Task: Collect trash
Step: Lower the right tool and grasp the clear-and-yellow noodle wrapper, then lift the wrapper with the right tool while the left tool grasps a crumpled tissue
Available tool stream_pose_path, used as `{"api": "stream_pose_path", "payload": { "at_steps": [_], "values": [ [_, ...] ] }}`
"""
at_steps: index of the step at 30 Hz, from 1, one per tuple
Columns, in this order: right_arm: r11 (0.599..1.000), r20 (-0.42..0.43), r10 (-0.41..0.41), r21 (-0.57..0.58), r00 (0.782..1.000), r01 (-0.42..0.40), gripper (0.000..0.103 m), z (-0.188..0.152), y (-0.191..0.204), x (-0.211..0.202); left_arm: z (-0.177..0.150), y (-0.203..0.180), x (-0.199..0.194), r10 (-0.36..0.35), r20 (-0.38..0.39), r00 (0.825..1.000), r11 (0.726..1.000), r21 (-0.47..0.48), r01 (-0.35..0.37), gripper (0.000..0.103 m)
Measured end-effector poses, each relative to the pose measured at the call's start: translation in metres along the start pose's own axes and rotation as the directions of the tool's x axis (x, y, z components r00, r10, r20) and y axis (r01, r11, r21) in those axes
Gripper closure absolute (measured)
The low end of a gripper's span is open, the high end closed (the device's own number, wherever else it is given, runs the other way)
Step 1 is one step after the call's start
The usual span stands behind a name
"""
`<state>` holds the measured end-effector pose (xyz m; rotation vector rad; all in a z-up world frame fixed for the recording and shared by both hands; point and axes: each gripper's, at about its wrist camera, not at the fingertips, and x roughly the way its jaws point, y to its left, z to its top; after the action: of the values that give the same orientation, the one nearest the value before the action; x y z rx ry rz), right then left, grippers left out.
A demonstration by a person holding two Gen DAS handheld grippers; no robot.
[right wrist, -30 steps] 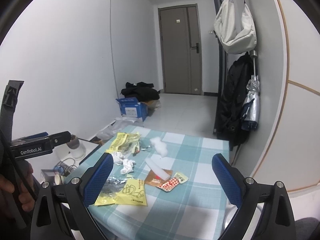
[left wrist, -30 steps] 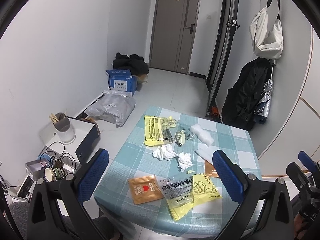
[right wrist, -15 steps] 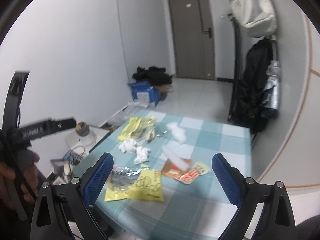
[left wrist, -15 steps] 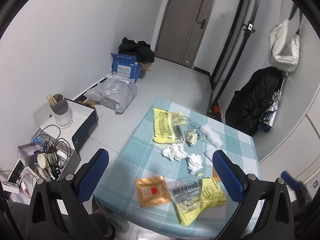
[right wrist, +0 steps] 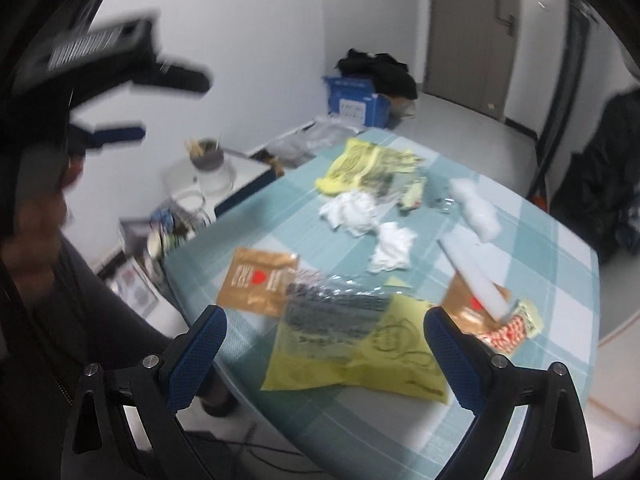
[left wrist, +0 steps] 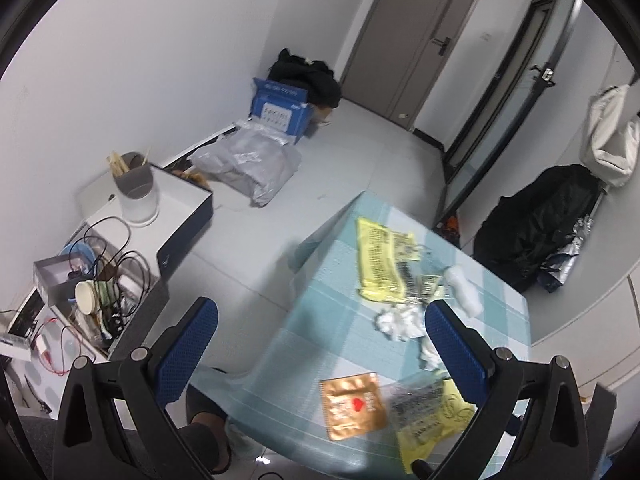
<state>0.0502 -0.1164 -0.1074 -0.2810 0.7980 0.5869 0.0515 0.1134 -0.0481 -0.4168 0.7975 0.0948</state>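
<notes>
From the left wrist camera, the left gripper point(left wrist: 320, 332) hangs with its blue-padded fingers spread wide and nothing between them, aimed off the table's near-left corner. The table with the teal-and-white checked cloth point(left wrist: 320, 292) carries the trash from four to five o'clock: a flat orange foil sachet point(left wrist: 354, 406) at five, a crumpled white tissue point(left wrist: 400, 320) at four, and a yellow printed plastic bag point(left wrist: 380, 262) beyond it. On the floor at nine o'clock an open grey box point(left wrist: 132, 300) holds tangled cables and a paper cup; at ten a white tub point(left wrist: 136, 192) holds wooden sticks.

From the right wrist camera, the right gripper point(right wrist: 324, 344) is likewise spread and empty, hovering over a clear printed wrapper point(right wrist: 332, 312) lying on a second yellow bag point(right wrist: 360, 360). The picture is blurred. No bin is visible in either view.

To begin well, I would lower the right fingers flat, straddling a raised wrinkle of the wrapper, since thin film slips away easily.
</notes>
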Motion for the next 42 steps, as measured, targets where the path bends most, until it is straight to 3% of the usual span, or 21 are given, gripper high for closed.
{"api": "stream_pose_path", "payload": {
  "at_steps": [5, 8, 10, 14, 15, 22, 30, 37, 42],
  "values": [
    [0.996, -0.041, -0.056, -0.077, 0.998, 0.053, 0.018, -0.009, 0.022, 0.023, 0.001, 0.018, 0.009, -0.007, -0.052, 0.999, 0.997, -0.071, 0.003, 0.001],
    [0.981, -0.058, -0.129, -0.15, 0.99, 0.12, 0.033, -0.015, 0.031, 0.036, 0.001, 0.025, 0.014, -0.007, -0.077, 0.997, 0.995, -0.096, -0.001, 0.001],
    [0.969, -0.062, -0.169, -0.19, 0.984, 0.154, 0.057, -0.018, 0.033, 0.041, 0.001, 0.027, 0.015, -0.025, -0.088, 0.996, 0.994, -0.11, 0.016, 0.001],
    [0.963, -0.082, -0.187, -0.212, 0.979, 0.166, 0.073, -0.022, 0.027, 0.041, 0.001, 0.025, 0.015, -0.026, -0.091, 0.996, 0.995, -0.102, 0.016, 0.001],
    [0.962, -0.084, -0.189, -0.217, 0.978, 0.167, 0.083, -0.022, 0.027, 0.041, 0.001, 0.025, 0.016, -0.024, -0.092, 0.995, 0.995, -0.099, 0.015, 0.001],
    [0.969, -0.069, -0.169, -0.196, 0.983, 0.152, 0.095, -0.014, 0.017, 0.032, -0.002, 0.02, 0.02, -0.028, -0.105, 0.994, 0.997, -0.072, 0.021, 0.001],
    [0.994, 0.012, -0.085, -0.066, 0.996, 0.086, 0.096, 0.009, -0.01, -0.011, -0.006, 0.012, 0.02, -0.044, -0.101, 0.994, 0.998, -0.045, 0.04, 0.001],
    [0.997, 0.08, -0.016, 0.08, 0.997, 0.01, 0.098, 0.024, -0.045, -0.044, -0.013, -0.008, 0.023, -0.026, -0.09, 0.996, 0.998, 0.056, 0.032, 0.001],
    [0.989, 0.137, 0.009, 0.144, 0.99, -0.029, 0.098, 0.023, -0.068, -0.067, -0.015, -0.031, 0.039, -0.029, -0.145, 0.989, 0.987, 0.153, 0.051, 0.001]
  ]
}}
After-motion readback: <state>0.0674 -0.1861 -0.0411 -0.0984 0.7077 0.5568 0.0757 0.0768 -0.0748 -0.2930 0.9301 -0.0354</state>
